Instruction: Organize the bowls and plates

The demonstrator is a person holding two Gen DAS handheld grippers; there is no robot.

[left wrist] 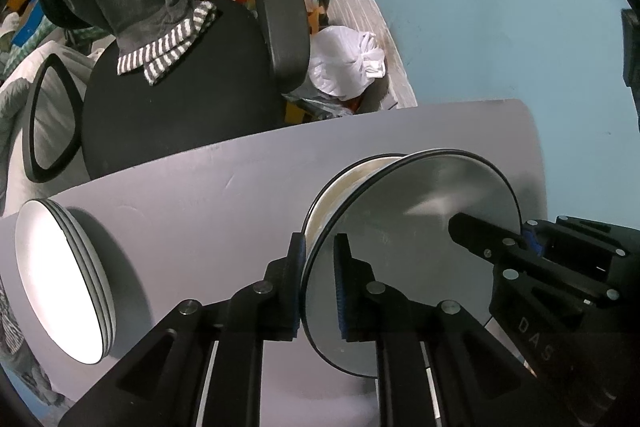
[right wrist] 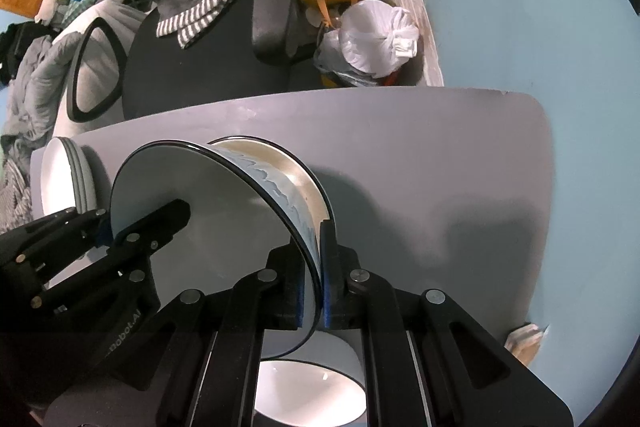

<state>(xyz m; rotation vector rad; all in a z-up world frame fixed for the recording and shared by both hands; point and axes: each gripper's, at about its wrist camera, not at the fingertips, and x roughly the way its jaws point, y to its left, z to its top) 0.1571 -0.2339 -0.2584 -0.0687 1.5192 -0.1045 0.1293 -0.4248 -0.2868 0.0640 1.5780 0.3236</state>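
Plate held at both edges above the grey worktop

Plate, white with a thin dark rim, is up off the worktop and gripped from two sides. Biggest thing in shot is that pale grey worktop, rounded at its far corner, with a black office chair parked behind it and a striped-cuff garment draped over the seat. On the worktop's left edge sits a stack of white plates. Under the held plate there's a cream dish with a blue wavy band, right beneath it, and whether they touch I can't tell. A white bowl shows below the right wrist camera. Left claw: pads either side of the plate's near rim, narrow, pinching it. Right claw: pressed tight on the opposite rim, blue pads flat against it. A knotted white bag lies on the floor beyond
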